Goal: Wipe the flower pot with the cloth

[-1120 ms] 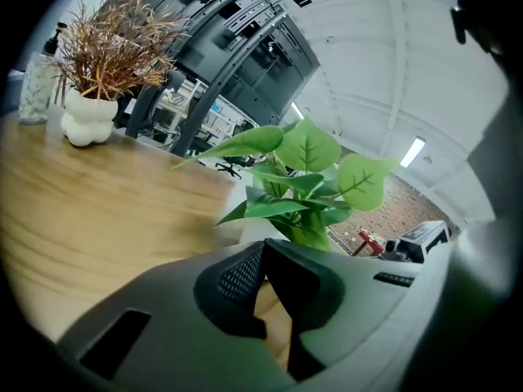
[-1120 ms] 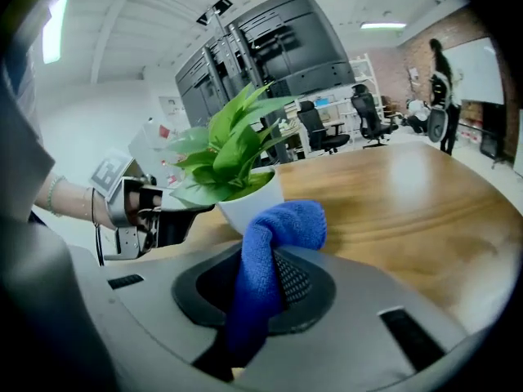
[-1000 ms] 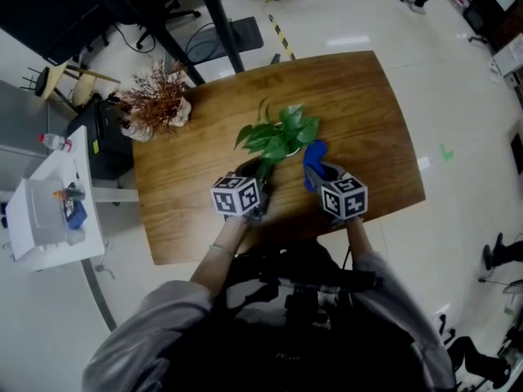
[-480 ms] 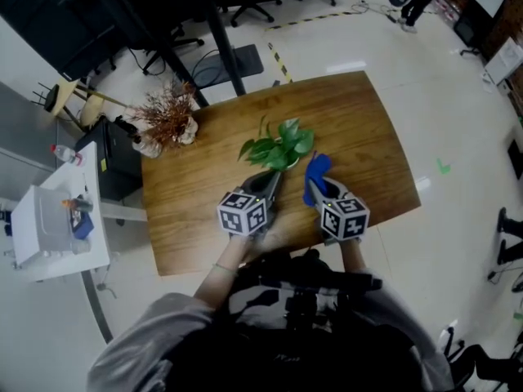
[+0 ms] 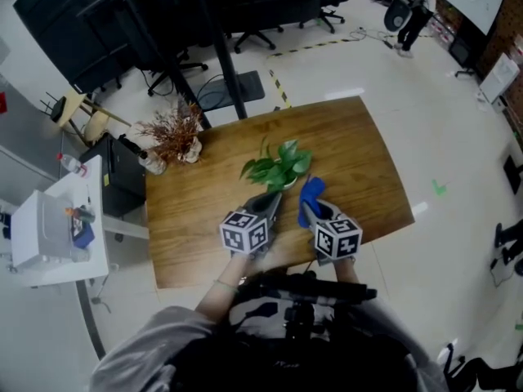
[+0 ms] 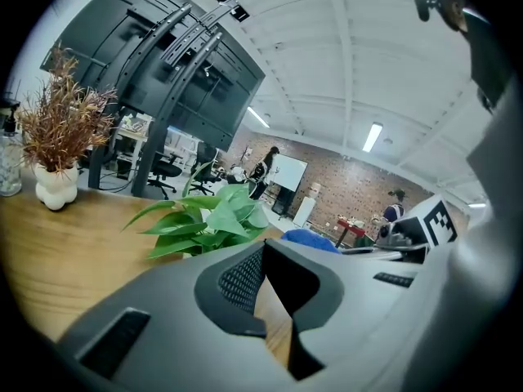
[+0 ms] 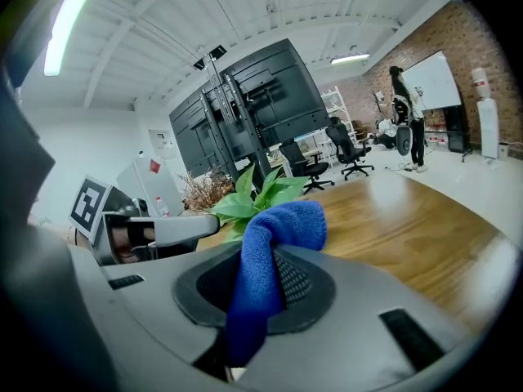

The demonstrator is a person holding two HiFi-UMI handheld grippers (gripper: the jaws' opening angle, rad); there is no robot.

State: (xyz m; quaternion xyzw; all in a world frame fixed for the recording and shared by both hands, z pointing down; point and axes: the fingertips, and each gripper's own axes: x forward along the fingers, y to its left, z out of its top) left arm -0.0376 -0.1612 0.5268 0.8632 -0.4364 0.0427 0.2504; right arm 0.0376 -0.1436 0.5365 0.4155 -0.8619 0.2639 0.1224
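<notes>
A leafy green plant point(image 5: 278, 166) stands mid-table; its pot is hidden under the leaves and behind the jaws. My left gripper point(image 5: 272, 196) points at the plant's near side from just short of it. In the left gripper view the leaves point(image 6: 208, 223) rise beyond the left gripper point(image 6: 263, 256), which is shut with nothing in it. My right gripper point(image 5: 306, 207) sits to the plant's right, shut on a blue cloth point(image 5: 310, 193). In the right gripper view the cloth point(image 7: 274, 243) hangs folded over the jaws, with the plant point(image 7: 261, 194) behind it.
A white vase of dried brown twigs point(image 5: 176, 133) stands at the table's far left corner. The wooden table point(image 5: 368, 162) has its near edge just under the grippers. A white cart point(image 5: 53, 223) is on the left, and black stands point(image 5: 221, 47) and office chairs lie beyond.
The head view has drawn back and shifted, so the table looks smaller. Both grippers keep about the same places beside the plant, and the cloth stays in the right one.
</notes>
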